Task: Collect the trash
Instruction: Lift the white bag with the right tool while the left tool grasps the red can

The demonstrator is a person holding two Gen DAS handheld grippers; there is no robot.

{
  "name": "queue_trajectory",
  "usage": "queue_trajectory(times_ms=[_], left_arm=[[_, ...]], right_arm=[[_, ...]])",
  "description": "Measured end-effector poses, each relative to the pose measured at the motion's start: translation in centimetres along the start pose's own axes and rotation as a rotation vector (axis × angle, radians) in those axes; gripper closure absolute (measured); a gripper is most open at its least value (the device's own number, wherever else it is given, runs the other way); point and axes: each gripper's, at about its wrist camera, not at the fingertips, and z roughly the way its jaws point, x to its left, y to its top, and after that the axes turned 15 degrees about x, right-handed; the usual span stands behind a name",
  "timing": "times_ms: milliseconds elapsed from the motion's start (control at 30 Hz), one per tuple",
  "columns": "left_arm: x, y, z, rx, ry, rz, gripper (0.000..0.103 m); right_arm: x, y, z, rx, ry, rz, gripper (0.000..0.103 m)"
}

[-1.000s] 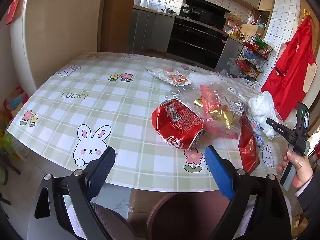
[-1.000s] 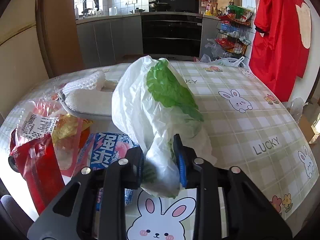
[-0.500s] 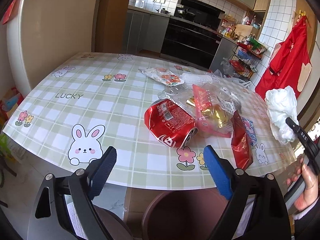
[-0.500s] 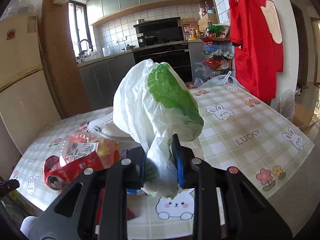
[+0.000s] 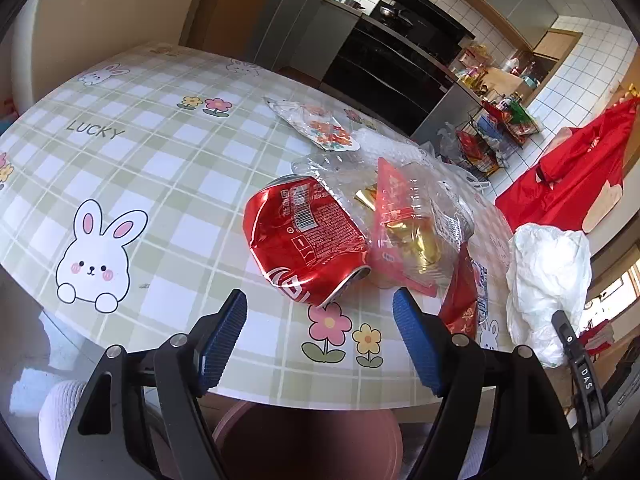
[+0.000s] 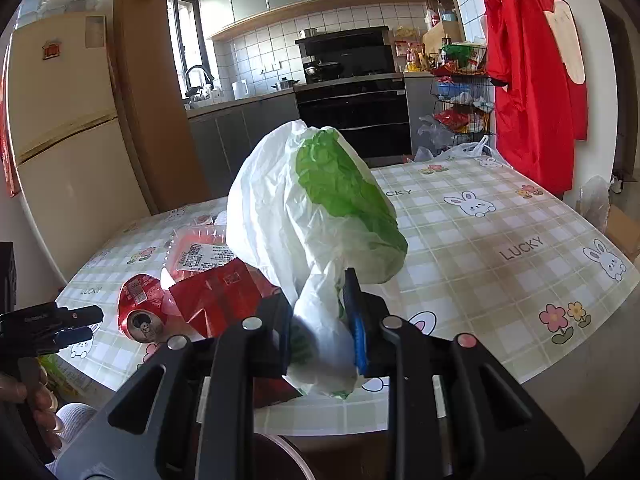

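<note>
Pinching crinkly white plastic bag (image 6: 304,216) w/ right gripper (image 6: 320,320); its bottom hidden behind fingers. My left gripper (image 5: 318,332), nothing between, closing toward dented red soda can (image 5: 304,236) at 12 o'clock on table (image 5: 160,184); wrappers half-buried.

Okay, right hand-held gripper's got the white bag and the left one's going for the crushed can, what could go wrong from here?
1. The left hand-held gripper is closing short of the crushed can; nothing is between the jaws, so they may miss it.
2. The white bag is pinched only by its neck in the right hand-held gripper and might slip.
</note>
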Motion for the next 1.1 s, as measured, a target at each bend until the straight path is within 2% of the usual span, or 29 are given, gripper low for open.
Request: queue_trajectory(times_ms=[133,167,200,267,400,533,633,667,700,967,1100], left_arm=[[-1.6,0.4,1.0,-0.038,0.124,0.139,0.029],[-2.0,0.5,1.0,-0.054,0.149,0.178,0.032],[-2.5,0.6,1.1,-0.068,0.166,0.221,0.04],[-3.4,1.1,1.4,-0.07,0.166,0.31,0.045],[-4.6,2.0,2.4,-0.05,0.184,0.425,0.047],[-4.7,2.6,3.3,-0.011,0.17,0.492,0.05],[-4.6,2.7,4.3,0.017,0.207,0.537,0.064],[-4.4,2.8,4.5,0.026,0.214,0.543,0.071],[-4.2,2.9,4.7,0.033,0.215,0.543,0.073],[-3.4,3.3,6.0,0.097,0.21,0.58,0.073],[-3.4,3.3,6.1,0.1,0.204,0.603,0.074]], right_arm=[[-0.1,0.1,-0.4,-0.009,0.012,0.007,0.077],[-0.2,0.1,-0.4,-0.009,0.015,0.009,0.077],[-0.2,0.1,-0.4,-0.008,0.017,0.011,0.077],[-0.2,0.1,-0.3,-0.006,0.022,0.012,0.077],[-0.1,0.0,-0.3,-0.005,0.031,0.007,0.077],[0.3,0.1,-0.6,-0.012,0.046,-0.005,0.077],[0.2,0.1,-0.7,-0.013,0.051,-0.015,0.077],[0.3,0.1,-0.6,-0.012,0.052,-0.015,0.077],[0.4,0.1,-0.6,-0.01,0.053,-0.014,0.077],[0.5,0.0,-0.5,0.001,0.061,-0.011,0.077],[0.7,0.0,-0.5,0.002,0.064,-0.017,0.077]])
